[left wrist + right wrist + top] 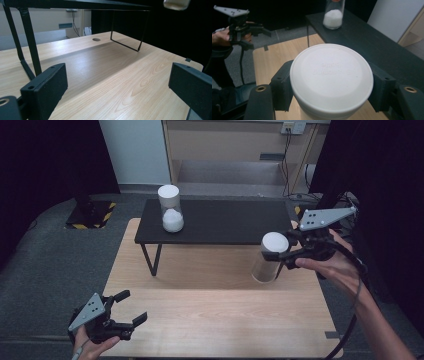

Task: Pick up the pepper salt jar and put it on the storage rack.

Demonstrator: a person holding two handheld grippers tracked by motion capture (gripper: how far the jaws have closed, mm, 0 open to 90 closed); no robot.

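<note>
One jar (171, 209) stands on the black shelf (225, 222); a second jar (270, 257) is clamped by the right gripper (286, 252), shelving pending; the left gripper (131, 308) is held wide open, empty.

The right gripper (281, 254) is held raised on an outstretched forearm, its jaws clamped on either side of a jar (270, 257) just below the lid. The left gripper (127, 307) sits low in the left hand (90, 347), jaws spread wide apart with nothing between them.
</note>
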